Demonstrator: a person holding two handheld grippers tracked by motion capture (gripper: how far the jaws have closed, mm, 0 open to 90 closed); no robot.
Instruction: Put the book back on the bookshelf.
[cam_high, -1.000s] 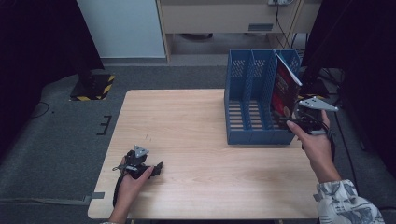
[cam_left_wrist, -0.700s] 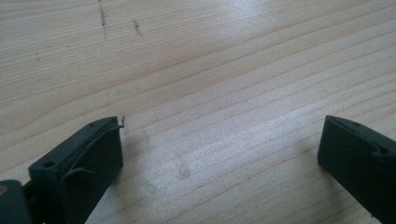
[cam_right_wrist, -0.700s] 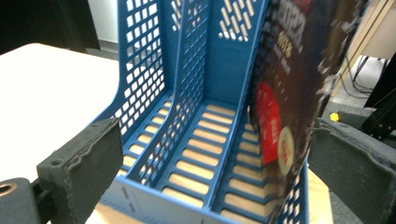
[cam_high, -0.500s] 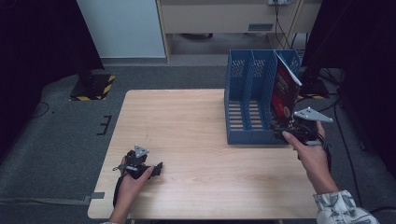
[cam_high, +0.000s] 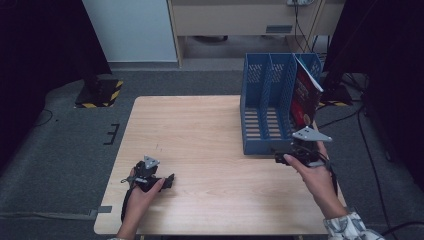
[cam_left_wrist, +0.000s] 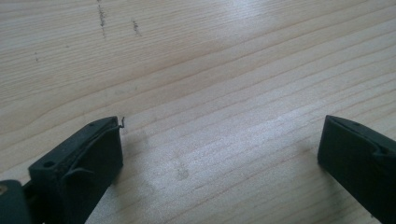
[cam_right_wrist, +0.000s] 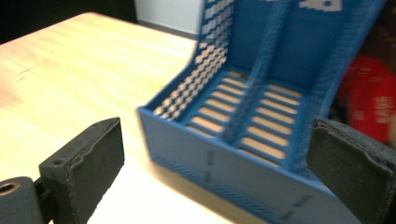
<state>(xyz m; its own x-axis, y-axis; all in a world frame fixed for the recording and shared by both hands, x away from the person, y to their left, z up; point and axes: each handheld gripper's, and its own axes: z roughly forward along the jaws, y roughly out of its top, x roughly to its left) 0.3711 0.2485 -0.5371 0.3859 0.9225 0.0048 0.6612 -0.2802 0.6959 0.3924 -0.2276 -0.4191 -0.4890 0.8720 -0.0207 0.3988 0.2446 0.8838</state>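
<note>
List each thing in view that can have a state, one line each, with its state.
left gripper: open, empty, low over the bare table.
right gripper: open, empty, in front of the blue file rack.
blue file rack: upright, left and middle slots empty.
red book: standing tilted in the rack's right slot.

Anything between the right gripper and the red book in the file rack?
Nothing visible. The right gripper, fingers open, sits at the front of the blue file rack; the red book leans in the rightmost slot just beyond, with only bare table nearby.
</note>
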